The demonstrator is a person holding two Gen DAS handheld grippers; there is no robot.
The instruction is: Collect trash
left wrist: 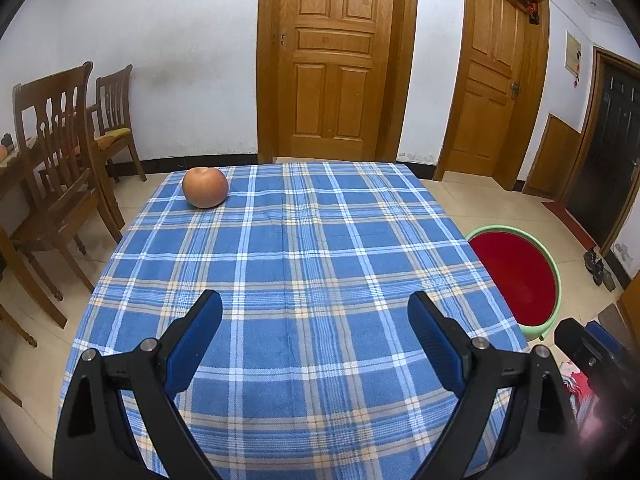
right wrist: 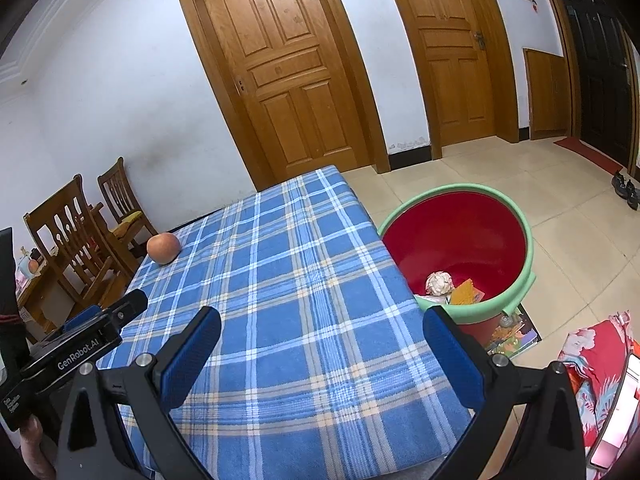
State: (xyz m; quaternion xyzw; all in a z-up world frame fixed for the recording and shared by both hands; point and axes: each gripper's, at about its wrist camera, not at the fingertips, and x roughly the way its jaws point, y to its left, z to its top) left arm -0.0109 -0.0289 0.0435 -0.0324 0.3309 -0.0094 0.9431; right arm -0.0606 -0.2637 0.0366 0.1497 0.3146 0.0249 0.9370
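A red basin with a green rim (right wrist: 460, 236) stands on the floor to the right of the table; it also shows in the left wrist view as the basin (left wrist: 516, 276). Inside it lie a crumpled paper ball (right wrist: 439, 283) and an orange wrapper (right wrist: 466, 292). My left gripper (left wrist: 315, 304) hangs open over the blue plaid tablecloth (left wrist: 304, 248) with nothing between its fingers. My right gripper (right wrist: 322, 322) is open too, over the table's right front part, near the basin. An apple (left wrist: 205, 187) rests at the table's far left corner, seen again as the apple (right wrist: 163, 248).
Wooden chairs (left wrist: 60, 152) stand left of the table. Two wooden doors (left wrist: 332, 56) are in the wall behind. A picture book (right wrist: 516, 332) lies under the basin. Flowered red fabric (right wrist: 600, 372) is at the right. Shoes (right wrist: 626, 189) sit near the dark door.
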